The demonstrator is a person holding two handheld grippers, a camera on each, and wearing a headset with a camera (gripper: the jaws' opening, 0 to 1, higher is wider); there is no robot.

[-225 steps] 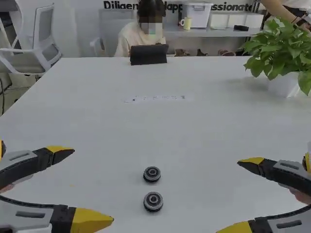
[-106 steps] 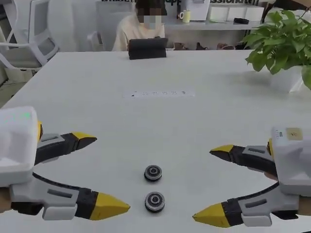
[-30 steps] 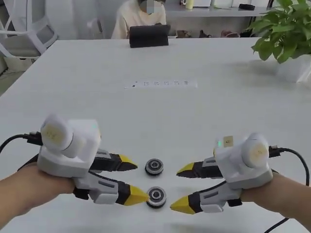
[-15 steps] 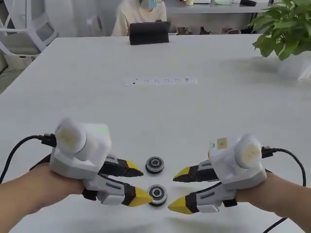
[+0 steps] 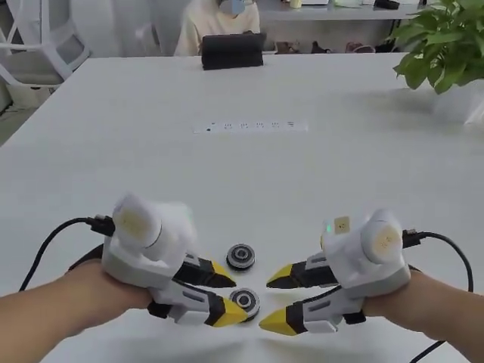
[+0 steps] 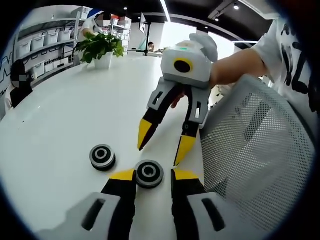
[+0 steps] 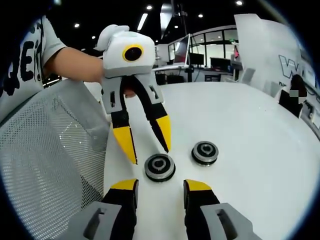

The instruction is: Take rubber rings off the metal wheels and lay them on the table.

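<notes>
The big flat table point(image 5: 151, 151) is white all over. Each small round metal wheel, the near one point(image 5: 246, 300) and the far one point(image 5: 240, 256), is shiny grey in the middle with a black rubber ring round it. The left gripper point(image 5: 238, 301) and the right gripper point(image 5: 265, 304) have white bodies, black jaws and bright yellow tips. The thin cable point(image 5: 45, 249) is black. The leafy plant point(image 5: 442, 41) is green. The see-through chair back point(image 6: 250, 150) is white with a pattern of tiny holes.
</notes>
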